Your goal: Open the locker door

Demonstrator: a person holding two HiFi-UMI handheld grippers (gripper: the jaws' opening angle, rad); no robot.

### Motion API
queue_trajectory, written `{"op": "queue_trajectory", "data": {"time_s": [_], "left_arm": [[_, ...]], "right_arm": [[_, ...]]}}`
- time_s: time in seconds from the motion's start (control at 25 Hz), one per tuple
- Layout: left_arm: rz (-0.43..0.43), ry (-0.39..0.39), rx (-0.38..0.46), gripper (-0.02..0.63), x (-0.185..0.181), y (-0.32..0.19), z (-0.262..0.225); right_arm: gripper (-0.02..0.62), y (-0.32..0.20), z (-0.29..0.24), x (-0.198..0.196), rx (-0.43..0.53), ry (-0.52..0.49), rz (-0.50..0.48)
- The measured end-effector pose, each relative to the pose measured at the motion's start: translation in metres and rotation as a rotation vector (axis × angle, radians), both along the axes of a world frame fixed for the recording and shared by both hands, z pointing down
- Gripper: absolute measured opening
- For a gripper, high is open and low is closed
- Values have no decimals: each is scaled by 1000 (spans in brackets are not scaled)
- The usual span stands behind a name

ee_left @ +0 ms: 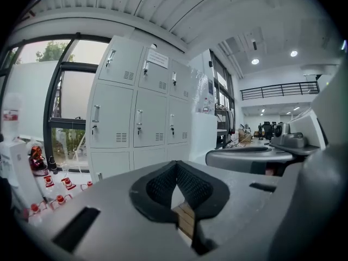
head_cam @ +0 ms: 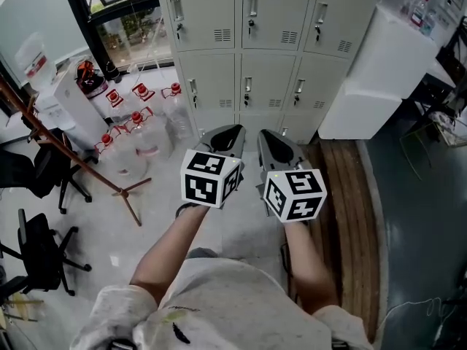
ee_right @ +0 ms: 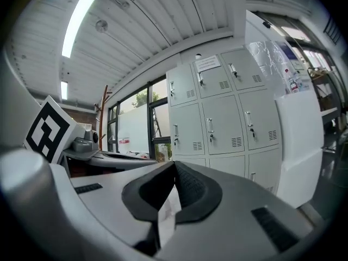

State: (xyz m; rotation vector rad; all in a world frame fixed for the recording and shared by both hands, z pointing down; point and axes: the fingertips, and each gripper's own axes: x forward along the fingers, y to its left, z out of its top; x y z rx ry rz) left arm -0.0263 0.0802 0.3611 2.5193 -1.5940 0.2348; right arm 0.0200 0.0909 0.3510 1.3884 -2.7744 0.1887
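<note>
The grey locker bank (head_cam: 248,49) is standing with every door shut. Left of it, red-capped water bottles (head_cam: 139,122) are crowding the floor. In front of it, well short, the left gripper (head_cam: 225,135) and right gripper (head_cam: 271,141) are hovering side by side, jaws pressed together on nothing.

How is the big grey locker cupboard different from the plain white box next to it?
The pale grey metal locker block has many small doors with handles and vent slits; the plain white box-shaped cabinet shows bare faces. The locker block stands taller; the cabinet carries bottles on top. Both are pale and stand side by side.
</note>
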Motion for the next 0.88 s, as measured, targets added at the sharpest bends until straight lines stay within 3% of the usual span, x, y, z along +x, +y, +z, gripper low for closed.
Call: {"op": "queue_trajectory", "data": {"time_s": [0.48, 0.88], "left_arm": [[3, 1, 1, 6, 20, -23, 3], [13, 23, -1, 6, 19, -82, 11]], "right_arm": [[3, -22, 7, 20, -8, -7, -7], [3, -78, 15, 20, -14, 1, 1]]}}
